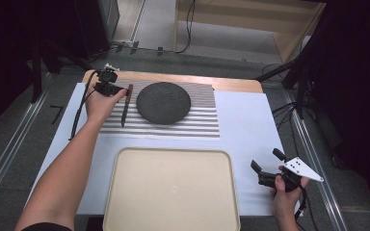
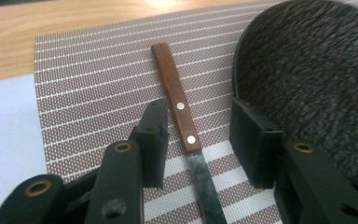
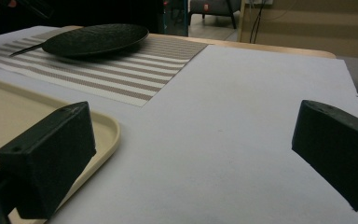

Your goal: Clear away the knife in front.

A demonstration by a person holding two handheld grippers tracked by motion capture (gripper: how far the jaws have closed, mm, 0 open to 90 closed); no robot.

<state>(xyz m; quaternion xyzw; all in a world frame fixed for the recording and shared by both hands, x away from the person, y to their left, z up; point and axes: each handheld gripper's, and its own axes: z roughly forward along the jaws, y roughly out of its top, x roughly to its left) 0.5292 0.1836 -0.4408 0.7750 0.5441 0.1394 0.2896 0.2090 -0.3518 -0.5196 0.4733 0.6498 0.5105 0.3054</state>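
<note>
Left gripper [image 2: 198, 140] lowered over a wooden-handled knife [image 2: 182, 122], jaws apart on either side of the handle, pads not pressing on it. Knife flat on the striped placemat [image 2: 88, 88], just beside the dark plate [image 2: 317, 79]. Right gripper [image 3: 193, 158] held wide apart above the white table [image 3: 242, 116], nothing between its jaws, near the cream tray [image 3: 105, 128].

Wooden table [image 1: 231, 84] under white sheet [image 1: 243, 125], with striped placemat [image 1: 202, 122] and beige tray [image 1: 171, 185].
</note>
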